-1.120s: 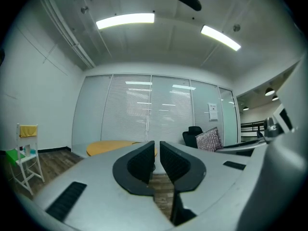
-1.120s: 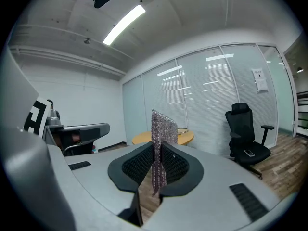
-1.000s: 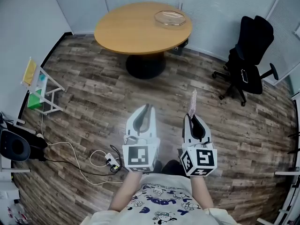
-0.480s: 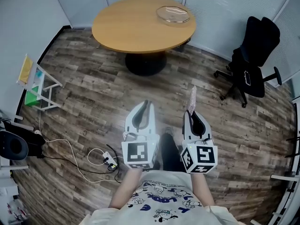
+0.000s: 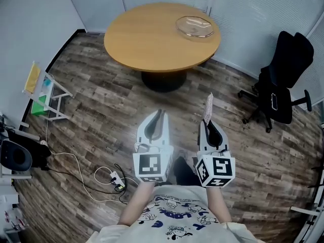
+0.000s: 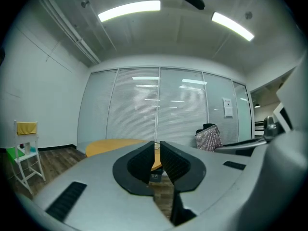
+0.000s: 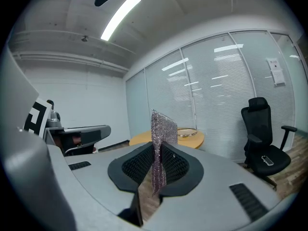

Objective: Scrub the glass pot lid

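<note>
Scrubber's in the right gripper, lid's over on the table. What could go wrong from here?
1. The glass lid lies near the far rim of the round table. Scrubbing could slide it off unless the left gripper, shut and empty, steadies it.
2. The right gripper pinches the mesh scrubber edge-on, its end standing free past the jaws, so it may fold or slip under pressure.

Right gripper view: your scouring pad covers the left edge of the glass pot lid (knob too small to tell).
</note>
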`<state>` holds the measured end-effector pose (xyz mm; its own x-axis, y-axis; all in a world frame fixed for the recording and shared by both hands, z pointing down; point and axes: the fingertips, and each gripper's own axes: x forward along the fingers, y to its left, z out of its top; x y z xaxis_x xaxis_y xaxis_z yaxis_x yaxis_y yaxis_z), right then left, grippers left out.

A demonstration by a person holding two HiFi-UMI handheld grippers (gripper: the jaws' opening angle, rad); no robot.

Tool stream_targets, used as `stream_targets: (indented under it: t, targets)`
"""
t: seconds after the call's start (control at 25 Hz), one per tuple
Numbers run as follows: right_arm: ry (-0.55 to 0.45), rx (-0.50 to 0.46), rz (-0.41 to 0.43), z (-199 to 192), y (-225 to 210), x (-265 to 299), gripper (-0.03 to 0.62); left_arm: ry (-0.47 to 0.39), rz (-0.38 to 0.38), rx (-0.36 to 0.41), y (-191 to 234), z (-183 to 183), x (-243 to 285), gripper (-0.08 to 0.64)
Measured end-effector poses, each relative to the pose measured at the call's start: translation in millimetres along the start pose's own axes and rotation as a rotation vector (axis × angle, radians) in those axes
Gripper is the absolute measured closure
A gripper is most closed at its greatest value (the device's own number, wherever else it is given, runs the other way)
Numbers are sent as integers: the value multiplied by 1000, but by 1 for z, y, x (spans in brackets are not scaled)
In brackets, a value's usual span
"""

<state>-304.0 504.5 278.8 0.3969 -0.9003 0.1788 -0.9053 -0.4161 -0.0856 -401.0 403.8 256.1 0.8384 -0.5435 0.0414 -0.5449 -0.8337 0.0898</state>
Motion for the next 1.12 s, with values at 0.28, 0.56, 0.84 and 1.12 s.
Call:
stream_targets:
  t: [0.28,0.56,0.84,1.12]
  targets:
    - [-14,-14,26,25,-37,51,535,-15,21,-2,-7,12,61,518]
    - [-15,-24,59,37,-68,100,534,-25,48,-16,-9,14,119,518]
    - [10,-15,79,33,-90,137,534,-1,60,-29,-11,5,159,518]
    - [31,-1,78,31,-98,167,534,22,67,-33,2,-1,187,518]
